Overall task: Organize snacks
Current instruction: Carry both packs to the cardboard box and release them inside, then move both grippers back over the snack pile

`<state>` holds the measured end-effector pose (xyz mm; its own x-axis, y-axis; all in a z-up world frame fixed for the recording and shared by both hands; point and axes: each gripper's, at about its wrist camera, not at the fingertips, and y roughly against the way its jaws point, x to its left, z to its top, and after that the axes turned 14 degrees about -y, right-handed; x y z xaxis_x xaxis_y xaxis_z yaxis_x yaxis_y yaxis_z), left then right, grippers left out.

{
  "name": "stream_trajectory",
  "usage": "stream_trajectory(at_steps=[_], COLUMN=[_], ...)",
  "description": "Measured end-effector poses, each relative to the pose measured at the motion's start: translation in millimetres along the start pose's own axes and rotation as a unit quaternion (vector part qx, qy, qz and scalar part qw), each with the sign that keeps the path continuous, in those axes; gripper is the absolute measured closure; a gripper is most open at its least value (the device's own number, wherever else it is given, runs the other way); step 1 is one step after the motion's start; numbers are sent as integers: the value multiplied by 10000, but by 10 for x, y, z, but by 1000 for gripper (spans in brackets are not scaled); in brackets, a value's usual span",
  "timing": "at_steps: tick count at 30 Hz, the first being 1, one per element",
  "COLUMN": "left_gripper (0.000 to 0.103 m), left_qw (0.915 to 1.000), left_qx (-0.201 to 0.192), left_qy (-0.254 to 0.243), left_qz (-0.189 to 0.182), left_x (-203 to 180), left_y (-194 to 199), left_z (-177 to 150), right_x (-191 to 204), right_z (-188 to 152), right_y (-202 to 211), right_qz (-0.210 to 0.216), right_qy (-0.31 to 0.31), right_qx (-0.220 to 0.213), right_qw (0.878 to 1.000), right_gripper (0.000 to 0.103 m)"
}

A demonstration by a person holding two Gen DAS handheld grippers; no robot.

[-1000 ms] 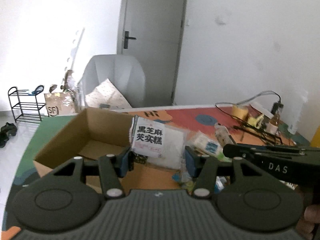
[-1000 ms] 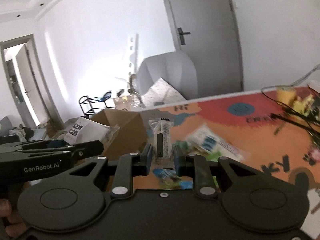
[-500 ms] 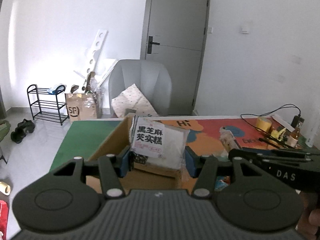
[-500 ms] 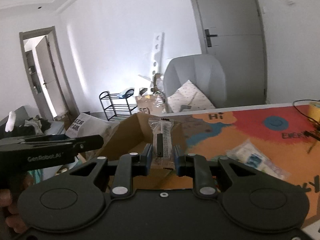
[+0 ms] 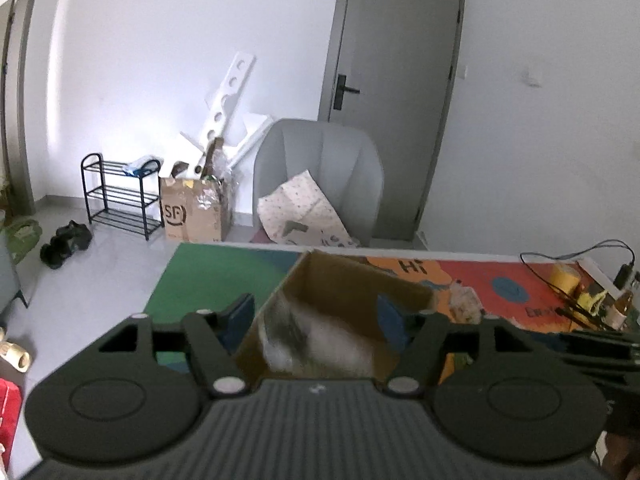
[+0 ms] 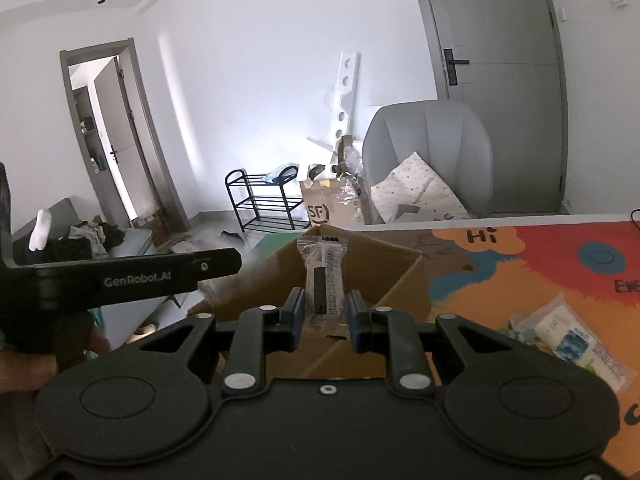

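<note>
Jaws of left gripper spread wide, gripping nothing, with blurred white packet lower centre between them, inside cardboard box. Jaws of right gripper pinched on clear slim snack packet, upright at frame centre, above the box's near edge. Loose snack packets at lower right on colourful mat.
</note>
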<state>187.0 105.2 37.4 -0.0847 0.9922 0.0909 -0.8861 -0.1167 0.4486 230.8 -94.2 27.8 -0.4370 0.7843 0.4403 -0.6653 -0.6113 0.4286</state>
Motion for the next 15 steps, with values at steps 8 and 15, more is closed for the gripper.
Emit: stream_trajectory(at_steps=[8,15], left_gripper=[9,5], left_qw=[9995,9981], left_qx=[-160,5], left_qy=[191,566], left_qz=[171,242], left_x=[97,163], left_y=[223,354], left_z=[-21,-77], right_x=[91,135], right_z=[41,40], right_y=[-130,-118], right_qz=[181,340], right_qy=[-36,-14], right_qx=[120,93], right_qw=[9998,9994], right_gripper=[81,38])
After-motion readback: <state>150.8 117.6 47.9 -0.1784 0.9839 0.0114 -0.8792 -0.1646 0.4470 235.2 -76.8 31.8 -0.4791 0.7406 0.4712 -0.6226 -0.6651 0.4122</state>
